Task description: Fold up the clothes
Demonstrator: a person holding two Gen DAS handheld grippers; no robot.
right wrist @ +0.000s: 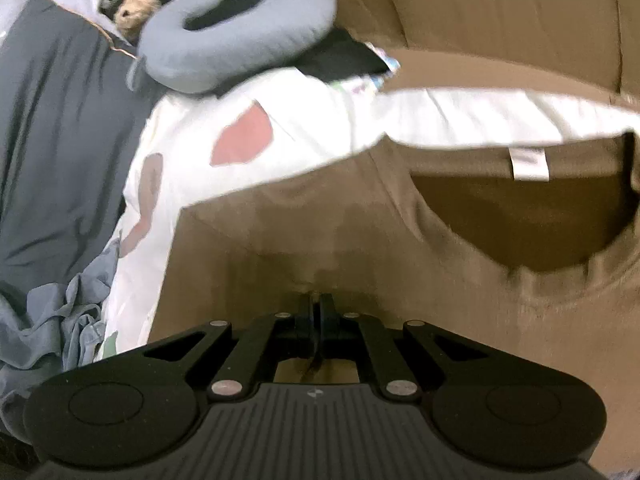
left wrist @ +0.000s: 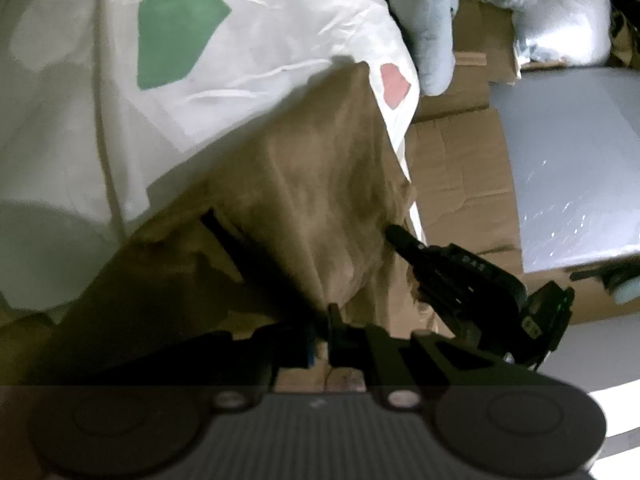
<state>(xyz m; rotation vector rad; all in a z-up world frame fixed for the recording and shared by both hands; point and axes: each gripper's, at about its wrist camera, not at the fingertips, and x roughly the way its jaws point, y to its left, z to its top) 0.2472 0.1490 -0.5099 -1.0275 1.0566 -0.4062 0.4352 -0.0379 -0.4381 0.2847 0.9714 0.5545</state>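
Note:
A brown T-shirt [left wrist: 320, 184] lies partly lifted over a white bed sheet [left wrist: 256, 64] printed with green and pink patches. My left gripper [left wrist: 334, 312] is shut on a bunched fold of it at the bottom centre of the left wrist view. To its right, my right gripper [left wrist: 394, 232] pinches the shirt's edge. In the right wrist view the T-shirt [right wrist: 400, 240] fills the frame, its neck opening and white label [right wrist: 528, 164] at upper right. There the right gripper [right wrist: 316, 298] is shut on the brown cloth near the shoulder.
A blue neck pillow [right wrist: 236, 32] and a small plush toy [right wrist: 134, 10] lie beyond the sheet [right wrist: 280, 132]. Dark navy bedding [right wrist: 60, 140] and crumpled light-blue cloth [right wrist: 60, 320] are at the left. Cardboard boxes [left wrist: 460, 184] and a grey wrapped panel [left wrist: 572, 168] stand beside the bed.

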